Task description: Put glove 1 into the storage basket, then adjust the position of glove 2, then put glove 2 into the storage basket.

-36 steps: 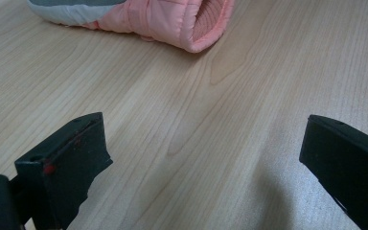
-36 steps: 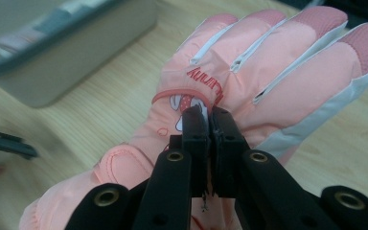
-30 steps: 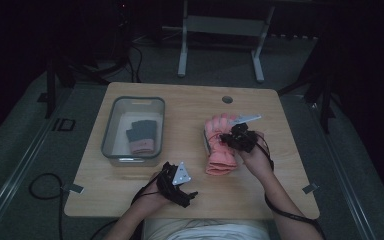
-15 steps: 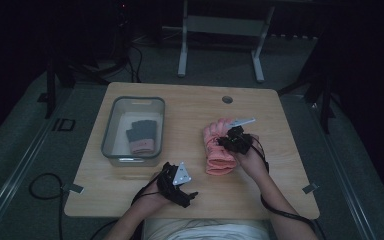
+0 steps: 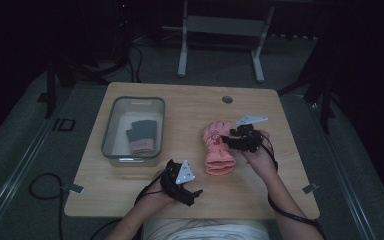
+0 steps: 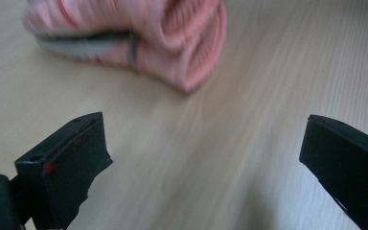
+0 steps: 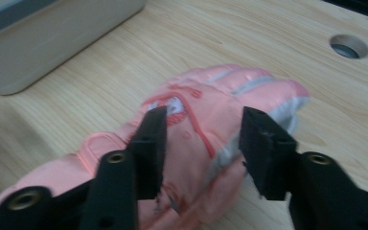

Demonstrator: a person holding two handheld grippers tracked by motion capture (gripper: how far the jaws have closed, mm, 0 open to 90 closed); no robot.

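Note:
A pink glove (image 5: 216,146) lies on the wooden table (image 5: 260,190), fingers pointing away, cuff toward the person. My right gripper (image 5: 228,140) hovers at the glove's right side. In the right gripper view its jaws (image 7: 203,120) stand apart over the back of the pink glove (image 7: 196,103) without pinching it. My left gripper (image 5: 194,192) rests low near the front edge, open, with bare table between its jaws (image 6: 201,139). The glove's ribbed cuff (image 6: 182,43) lies just ahead of it.
A clear plastic bin (image 5: 111,127) stands at the left of the table and holds a dark grey glove with a pink cuff (image 5: 141,135). Its wall (image 7: 52,43) shows in the right gripper view. A cable hole (image 5: 227,99) sits near the back edge.
My right gripper has shifted slightly left over the pink glove. The left gripper and the glove have stayed in place.

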